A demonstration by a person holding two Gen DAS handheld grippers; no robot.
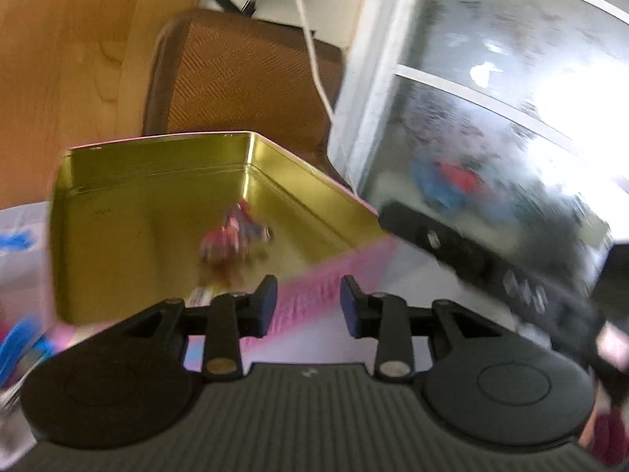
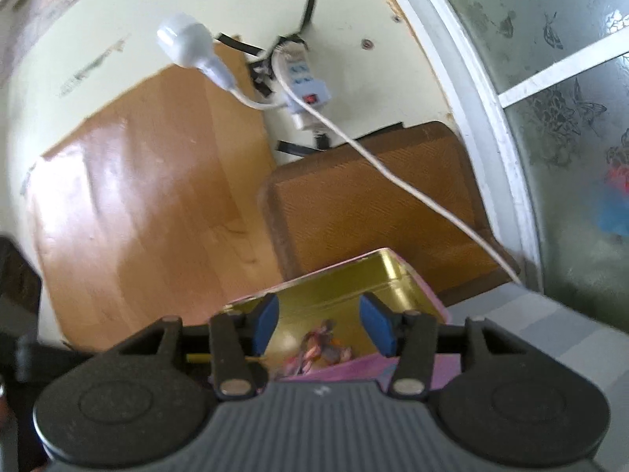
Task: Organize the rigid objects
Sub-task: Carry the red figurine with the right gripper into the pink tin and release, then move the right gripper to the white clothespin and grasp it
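Left gripper [image 1: 308,303] is raised over the near pink rim of the tin [image 1: 157,204], pointing forward and down into it; jaws stand apart with nothing between the blue pads [image 1: 268,301], so it is open and empty. The left wrist view is motion-blurred. The tin is rectangular, open-topped, gold inside and pink outside, and sits tilted in frame with one corner toward the window [image 1: 511,118]. A small red-and-blue toy [image 1: 236,236] lies on the tin floor near the middle, blurred; finer detail cannot be told. Blue items [image 1: 19,338] show at the far left edge, outside the tin. Behind the tin stands a brown chair [image 1: 243,74], with a wooden panel [image 1: 59,59] to its left and a white cable [image 1: 310,47] hanging across it. A black object [image 1: 491,259] crosses the right side, too blurred to identify. Right gripper [image 2: 319,324] is held low at the tin [image 2: 346,287], aimed over its near wall; blue pads [image 2: 265,324] are well apart, open, gripping nothing. The toy [image 2: 318,348] is visible between them, inside the tin. Beyond: chair [image 2: 373,212], power strip [image 2: 304,82] on the wall, window [image 2: 570,118] at right.
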